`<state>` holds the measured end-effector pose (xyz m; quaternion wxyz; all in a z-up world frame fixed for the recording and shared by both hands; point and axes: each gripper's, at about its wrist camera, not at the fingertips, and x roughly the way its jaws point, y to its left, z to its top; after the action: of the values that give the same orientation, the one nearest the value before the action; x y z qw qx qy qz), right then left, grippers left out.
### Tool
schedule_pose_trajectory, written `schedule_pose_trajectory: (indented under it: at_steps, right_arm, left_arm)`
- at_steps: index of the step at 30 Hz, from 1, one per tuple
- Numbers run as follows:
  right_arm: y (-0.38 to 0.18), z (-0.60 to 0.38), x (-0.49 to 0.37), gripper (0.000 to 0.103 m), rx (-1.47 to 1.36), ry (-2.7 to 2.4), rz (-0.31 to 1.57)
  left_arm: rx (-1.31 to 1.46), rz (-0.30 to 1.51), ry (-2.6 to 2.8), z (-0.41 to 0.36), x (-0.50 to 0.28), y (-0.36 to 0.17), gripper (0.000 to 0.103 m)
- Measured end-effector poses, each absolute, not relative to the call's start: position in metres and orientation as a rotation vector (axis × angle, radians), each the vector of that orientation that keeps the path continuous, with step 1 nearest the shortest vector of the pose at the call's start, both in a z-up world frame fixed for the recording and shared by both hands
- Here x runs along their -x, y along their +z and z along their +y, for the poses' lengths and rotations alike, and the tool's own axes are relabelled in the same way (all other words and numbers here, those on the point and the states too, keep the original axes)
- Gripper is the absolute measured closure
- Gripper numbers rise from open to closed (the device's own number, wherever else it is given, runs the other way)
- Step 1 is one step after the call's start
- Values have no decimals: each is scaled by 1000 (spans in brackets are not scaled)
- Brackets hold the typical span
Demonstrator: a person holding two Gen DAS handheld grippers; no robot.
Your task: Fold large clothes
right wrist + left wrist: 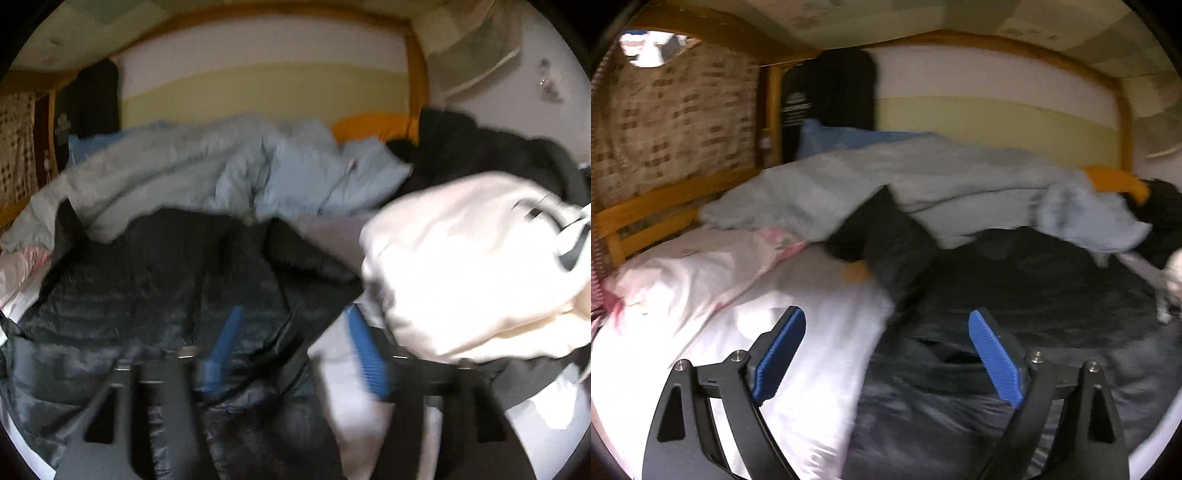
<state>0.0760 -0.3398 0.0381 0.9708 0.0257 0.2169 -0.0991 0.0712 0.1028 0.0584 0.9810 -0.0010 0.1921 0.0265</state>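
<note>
1. In the left wrist view, we see our left gripper (886, 354) with its blue pads (779, 356) spread wide and nothing between them. No pad touches cloth. Below and ahead lies the black puffer jacket (1015, 288), spread over the right half of the bed, one dark sleeve (882, 229) reaching up towards the pale blue-grey duvet (886, 177) heaped behind it. To the left the white bedsheet (783, 295) is bare, with a pink-patterned pillow (701, 266) beside the wooden bed rail (646, 214).

2. In the right wrist view, much blurred, our right gripper (295, 350) hangs over the same black puffer jacket (147, 277). Its blue pads (365, 354) stand apart, and we make out no cloth pinched between them; the jacket's edge lies beneath. A cream-white garment (461, 266) is bunched just right of the jacket, touching it. Behind it sits a dark heap of clothes (480, 147), and the duvet (221, 170) lies across the back.
</note>
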Motion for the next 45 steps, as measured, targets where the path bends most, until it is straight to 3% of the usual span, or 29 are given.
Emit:
schedule_pose_trajectory:
  at_steps: [6,12,23,30,39,45]
  right_arm:
    - [64,-304,-29,35,-36,-59,394]
    - [31,-261,-24,35,-137,203,586]
    - [-27,-233,-78,35,1,96,767]
    - [-32,-254,-93,35,-14,-18,765]
    - [-26,-294,-89,35,-111,-88,770]
    - [6,-293,-85,38,-250,150,722]
  left_arm:
    - [-45,421,-248,40,-38,62,13]
    - [-108,576,-479,-20,-46,25,12]
    - [-93,748,-256,-5,-103,-42,12]
    - [-168,748,0,13,-109,-49,10]
    - [-14,726,-4,63,-117,-27,10]
    - [-102,540,-106,61,-114,17,10]
